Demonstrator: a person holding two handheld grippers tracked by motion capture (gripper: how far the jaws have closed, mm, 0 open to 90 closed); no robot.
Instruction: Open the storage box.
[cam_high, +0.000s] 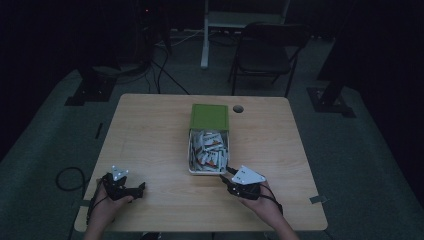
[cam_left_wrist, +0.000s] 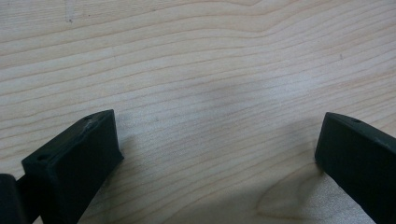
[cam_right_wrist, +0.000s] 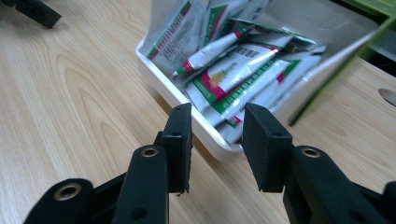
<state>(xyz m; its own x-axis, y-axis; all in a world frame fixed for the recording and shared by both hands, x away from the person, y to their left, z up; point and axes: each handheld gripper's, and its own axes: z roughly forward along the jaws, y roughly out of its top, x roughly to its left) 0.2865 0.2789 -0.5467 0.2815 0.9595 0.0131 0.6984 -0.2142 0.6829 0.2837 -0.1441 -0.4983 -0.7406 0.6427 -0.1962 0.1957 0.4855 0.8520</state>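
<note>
A white box (cam_high: 190, 156) full of white, green and red packets (cam_high: 209, 150) stands mid-table, with its green lid (cam_high: 210, 117) lying just beyond it. My right gripper (cam_high: 226, 174) sits at the box's near right corner. In the right gripper view its jaws (cam_right_wrist: 217, 126) stand apart just short of the box's rim (cam_right_wrist: 168, 88), open, with nothing pressed between them; the packets (cam_right_wrist: 233, 70) lie just beyond. My left gripper (cam_high: 137, 190) rests near the table's front left. Its jaws (cam_left_wrist: 217, 140) are wide open over bare wood.
A round cable hole (cam_high: 238, 108) pierces the table to the right of the lid. A dark chair (cam_high: 265, 50) and stand legs sit on the floor beyond the table. Cables run across the floor at the left. The left gripper's tip (cam_right_wrist: 32, 11) appears far off in the right gripper view.
</note>
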